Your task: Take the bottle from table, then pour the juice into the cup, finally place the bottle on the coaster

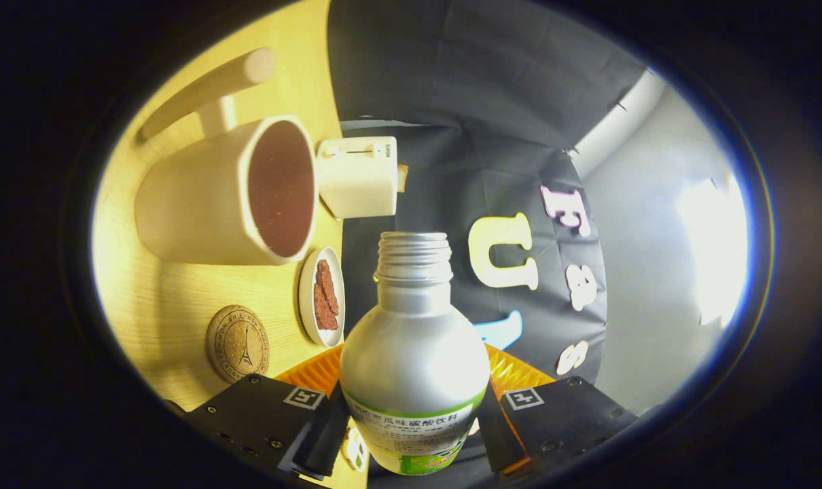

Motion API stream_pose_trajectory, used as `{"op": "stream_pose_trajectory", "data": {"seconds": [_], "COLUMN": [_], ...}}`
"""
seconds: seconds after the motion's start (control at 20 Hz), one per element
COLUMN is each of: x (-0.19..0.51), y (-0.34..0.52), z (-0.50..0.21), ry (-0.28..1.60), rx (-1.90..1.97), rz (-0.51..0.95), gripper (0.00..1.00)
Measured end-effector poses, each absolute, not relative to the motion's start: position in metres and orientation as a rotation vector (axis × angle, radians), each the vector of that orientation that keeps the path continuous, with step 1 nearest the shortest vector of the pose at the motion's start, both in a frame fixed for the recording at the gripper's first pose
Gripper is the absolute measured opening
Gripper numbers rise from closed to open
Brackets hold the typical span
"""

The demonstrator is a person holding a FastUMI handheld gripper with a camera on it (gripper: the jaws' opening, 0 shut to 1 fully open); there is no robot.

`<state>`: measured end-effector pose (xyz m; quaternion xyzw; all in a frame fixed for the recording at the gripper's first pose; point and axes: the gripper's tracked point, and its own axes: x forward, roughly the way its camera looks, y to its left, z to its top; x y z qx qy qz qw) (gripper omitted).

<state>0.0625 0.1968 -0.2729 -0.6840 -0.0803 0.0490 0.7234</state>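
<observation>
A silver bottle (414, 353) with a green-and-white label and an uncapped threaded neck sits between my fingers, and my gripper (411, 435) is shut on its body. The whole view is rolled about a quarter turn, so the wooden table (166, 299) stands like a wall beside the bottle. The white cup (227, 193) with a long handle stands on that table, ahead of the bottle's neck and off to one side; its inside looks dark reddish. A round cork coaster (238, 344) lies on the table nearer my fingers, beside the cup.
A small white dish (321, 297) with reddish-brown pieces lies between the coaster and the bottle. A white box-shaped device (358, 175) stands beyond the cup. An orange ribbed thing (316, 372) shows just behind the bottle, near my fingers.
</observation>
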Motion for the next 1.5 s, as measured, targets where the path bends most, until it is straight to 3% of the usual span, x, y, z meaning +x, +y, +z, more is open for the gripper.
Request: {"op": "stream_pose_trajectory", "data": {"seconds": [0.75,1.05,1.35,1.5], "x": [0.08,0.079,0.083,0.086], "y": [0.14,0.144,0.174,0.177], "z": [-0.249,-0.258,-0.284,-0.284], "ry": [-0.048,-0.021,0.141,0.166], "rx": [-0.862,-0.609,-0.184,-0.036], "rz": [-0.031,0.02,0.209,0.232], "gripper": [0.81,0.81,0.81,0.81]}}
